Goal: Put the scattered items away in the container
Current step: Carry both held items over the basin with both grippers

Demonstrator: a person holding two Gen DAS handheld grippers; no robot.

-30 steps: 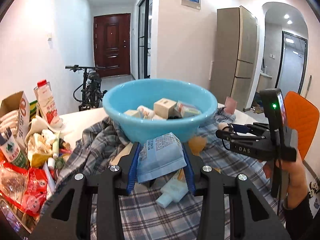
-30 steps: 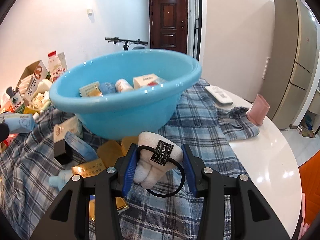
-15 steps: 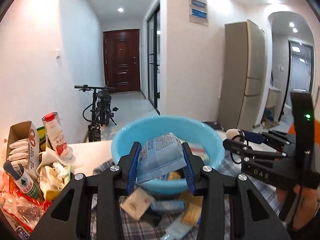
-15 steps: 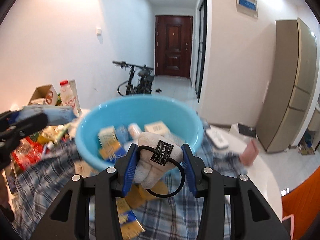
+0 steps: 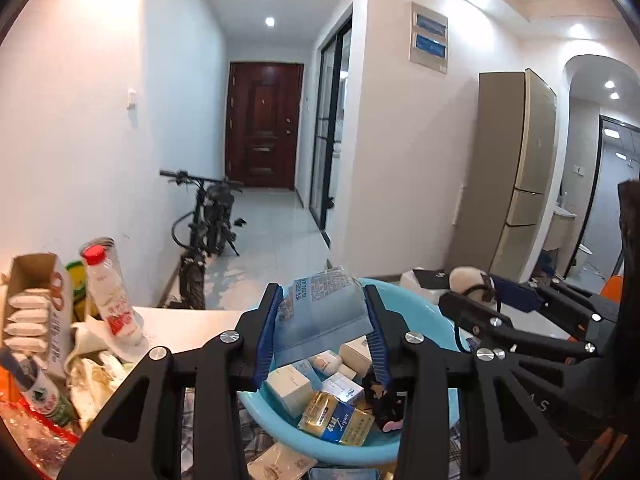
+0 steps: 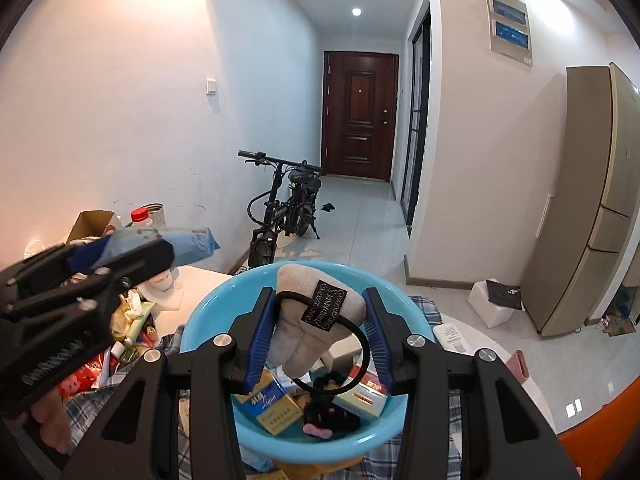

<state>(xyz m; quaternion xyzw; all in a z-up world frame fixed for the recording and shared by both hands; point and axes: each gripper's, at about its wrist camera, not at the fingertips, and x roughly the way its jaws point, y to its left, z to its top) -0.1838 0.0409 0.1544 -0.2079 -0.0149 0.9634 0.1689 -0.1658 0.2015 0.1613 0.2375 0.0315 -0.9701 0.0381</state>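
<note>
left gripper [image 5: 322, 320] fingers clamp soft blue packet [image 5: 320, 312], light, crushable | right gripper [image 6: 318, 332] fingers clamp plush cream bundle [image 6: 316, 320], squashy, held mid-body | both over basin [image 6: 208, 320]

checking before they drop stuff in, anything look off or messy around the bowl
Nothing looks spilled or broken. The blue bowl sits upright with boxes piled loosely inside. Left of it, a heap of packets and wrappers crowds the table around a leaning red-capped bottle, and loose items still lie on the plaid cloth.

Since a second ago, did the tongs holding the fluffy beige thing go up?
Yes. The right tongs rose: the beige cloth, earlier below the blue bowl's rim, now hangs above it.
</note>
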